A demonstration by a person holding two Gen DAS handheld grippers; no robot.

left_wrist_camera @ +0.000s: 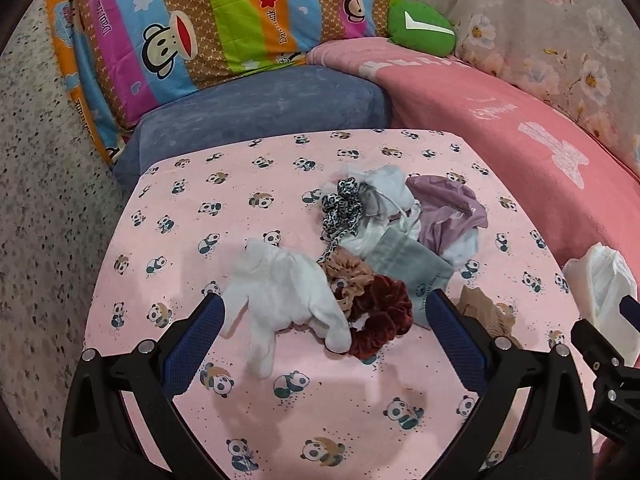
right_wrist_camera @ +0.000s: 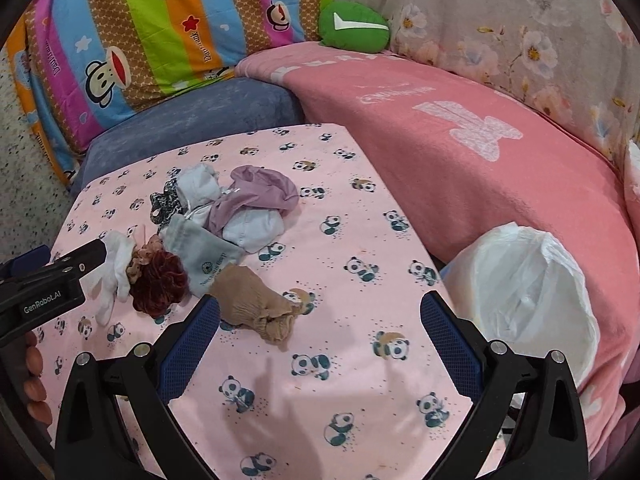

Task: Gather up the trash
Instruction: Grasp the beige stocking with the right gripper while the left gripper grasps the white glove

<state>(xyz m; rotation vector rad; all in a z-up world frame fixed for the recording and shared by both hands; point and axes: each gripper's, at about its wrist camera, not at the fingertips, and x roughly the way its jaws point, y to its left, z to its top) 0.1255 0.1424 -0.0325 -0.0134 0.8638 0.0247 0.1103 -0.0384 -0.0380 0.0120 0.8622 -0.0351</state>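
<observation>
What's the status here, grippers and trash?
Left gripper open over white glove, nothing held. Right gripper open by tan sock. White bin bag beside table, unobstructed.

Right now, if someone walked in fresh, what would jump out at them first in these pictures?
Probably the jumble of small fabric items in the middle of the pink panda-print cloth: a white glove, a dark red scrunchie, a grey pouch and a lilac garment. Next, the white plastic bag off the cloth's right edge, and the striped monkey-print quilt behind.
</observation>
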